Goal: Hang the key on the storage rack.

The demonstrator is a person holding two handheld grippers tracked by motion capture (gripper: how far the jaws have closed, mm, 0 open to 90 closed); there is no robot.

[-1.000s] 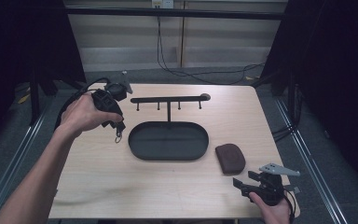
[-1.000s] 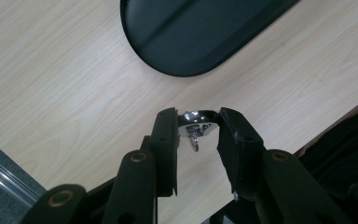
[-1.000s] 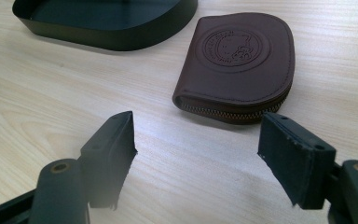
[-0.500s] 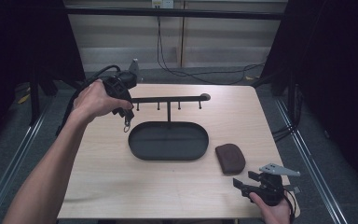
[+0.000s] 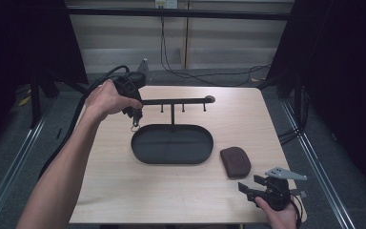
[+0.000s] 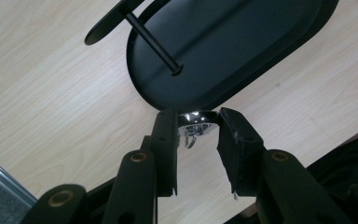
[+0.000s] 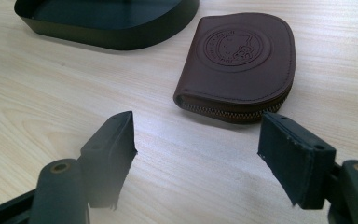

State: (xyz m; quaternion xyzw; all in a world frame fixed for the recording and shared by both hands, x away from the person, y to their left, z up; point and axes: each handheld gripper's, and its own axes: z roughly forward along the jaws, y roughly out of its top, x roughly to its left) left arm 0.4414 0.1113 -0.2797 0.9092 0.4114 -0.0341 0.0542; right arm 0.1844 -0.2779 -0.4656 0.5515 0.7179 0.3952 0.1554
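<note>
My left gripper (image 5: 135, 118) hangs over the far left of the table, jaws pointing down, shut on a small shiny metal key ring (image 6: 195, 127). The ring (image 5: 135, 127) dangles just off the left rim of a black oval tray (image 5: 171, 161). From the tray rises a black T-shaped rack (image 5: 176, 101) with small hooks; its left end is beside my left hand. My right gripper (image 5: 248, 190) rests at the front right corner, open and holding nothing. A brown zip wallet (image 7: 237, 65) lies flat a little beyond its jaws, also seen as the wallet (image 5: 235, 161) right of the tray.
The light wooden table (image 5: 124, 191) ends close behind my right gripper. Cables (image 5: 171, 62) run over the floor beyond the far edge, and dark curtains stand on both sides.
My left hand has carried the key ring to the right, from the table's far left corner to the left end of the rack. The right gripper has not moved.
</note>
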